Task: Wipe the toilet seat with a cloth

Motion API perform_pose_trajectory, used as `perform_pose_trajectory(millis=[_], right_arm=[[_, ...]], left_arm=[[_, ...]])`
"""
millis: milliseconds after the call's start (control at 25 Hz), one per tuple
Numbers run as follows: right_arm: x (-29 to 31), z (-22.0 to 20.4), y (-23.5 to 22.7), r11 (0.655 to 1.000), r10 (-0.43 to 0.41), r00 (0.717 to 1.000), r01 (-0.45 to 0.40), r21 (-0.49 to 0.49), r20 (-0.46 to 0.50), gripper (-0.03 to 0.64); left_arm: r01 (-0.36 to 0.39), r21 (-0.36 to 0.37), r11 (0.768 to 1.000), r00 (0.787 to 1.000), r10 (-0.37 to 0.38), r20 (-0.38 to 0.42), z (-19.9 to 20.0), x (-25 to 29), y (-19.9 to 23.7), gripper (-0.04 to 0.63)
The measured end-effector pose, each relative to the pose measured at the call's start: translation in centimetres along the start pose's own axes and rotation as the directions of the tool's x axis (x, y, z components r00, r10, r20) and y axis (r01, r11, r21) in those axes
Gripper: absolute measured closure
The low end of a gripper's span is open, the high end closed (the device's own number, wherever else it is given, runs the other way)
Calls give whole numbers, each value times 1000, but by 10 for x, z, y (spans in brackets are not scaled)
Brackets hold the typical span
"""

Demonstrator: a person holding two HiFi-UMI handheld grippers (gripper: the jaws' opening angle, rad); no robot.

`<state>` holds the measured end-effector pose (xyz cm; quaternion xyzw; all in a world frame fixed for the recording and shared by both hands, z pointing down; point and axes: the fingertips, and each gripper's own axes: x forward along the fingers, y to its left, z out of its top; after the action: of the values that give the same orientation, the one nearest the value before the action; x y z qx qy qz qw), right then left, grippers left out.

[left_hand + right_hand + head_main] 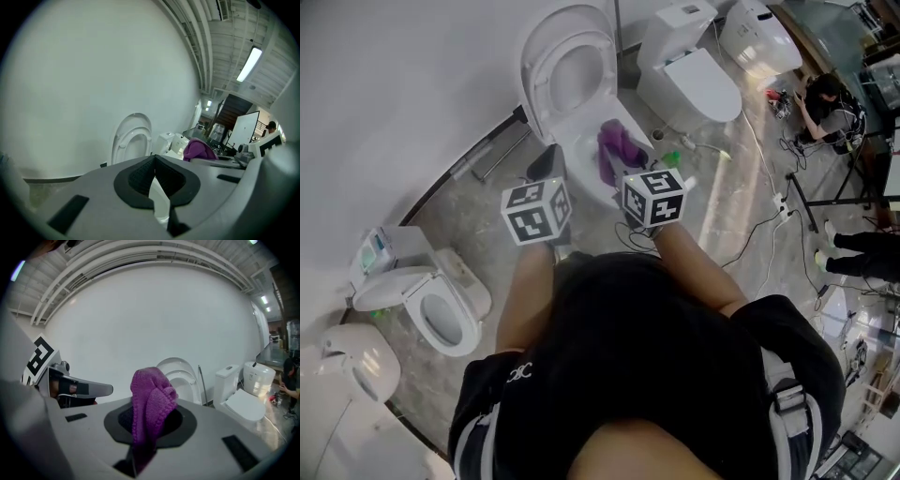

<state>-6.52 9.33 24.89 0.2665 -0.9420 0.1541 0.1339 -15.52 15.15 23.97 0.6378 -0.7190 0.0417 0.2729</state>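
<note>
**Right gripper**: the jaws are clamped on a purple cloth, which bunches above the pads and hangs in a tail below them.

**Left gripper**: the jaws are closed together with nothing between them.

**Position:** the 2 grippers are held side by side at the near end of the open toilet. The left is by the toilet's left rim. The right is by its right rim, with the cloth over the bowl.

**Target:** the toilet seat appears raised with the lid against the wall, at the far end of the toilet. It therefore lies ahead of and above the cloth. Its long axis runs away from the person, roughly in line with both grippers.

**Reach:** the 2 grippers look about equally near the seat. The right one carries the cloth and is judged to be the working one.

**Surroundings:** a closed toilet stands just to the right of the open toilet.
</note>
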Motion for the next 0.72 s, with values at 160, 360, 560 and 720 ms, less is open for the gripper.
perform_pose_trajectory(millis=[160,360,560,720], right_arm=[[19,2,-7,998,-62,998,62,14,-6,565],[37,-10,-24,993,-102,994,104,49,-47,565],[51,-9,-61,992,-121,990,124,37,-67,565],[70,1,-103,991,-121,988,125,48,-92,565]], left_arm=[[50,14,999,998,-50,-24,9,21,16,586],[91,17,996,992,-89,-84,0,51,22,586],[86,37,996,990,-81,-114,6,88,16,586],[60,63,996,993,-53,-109,31,117,6,586]])
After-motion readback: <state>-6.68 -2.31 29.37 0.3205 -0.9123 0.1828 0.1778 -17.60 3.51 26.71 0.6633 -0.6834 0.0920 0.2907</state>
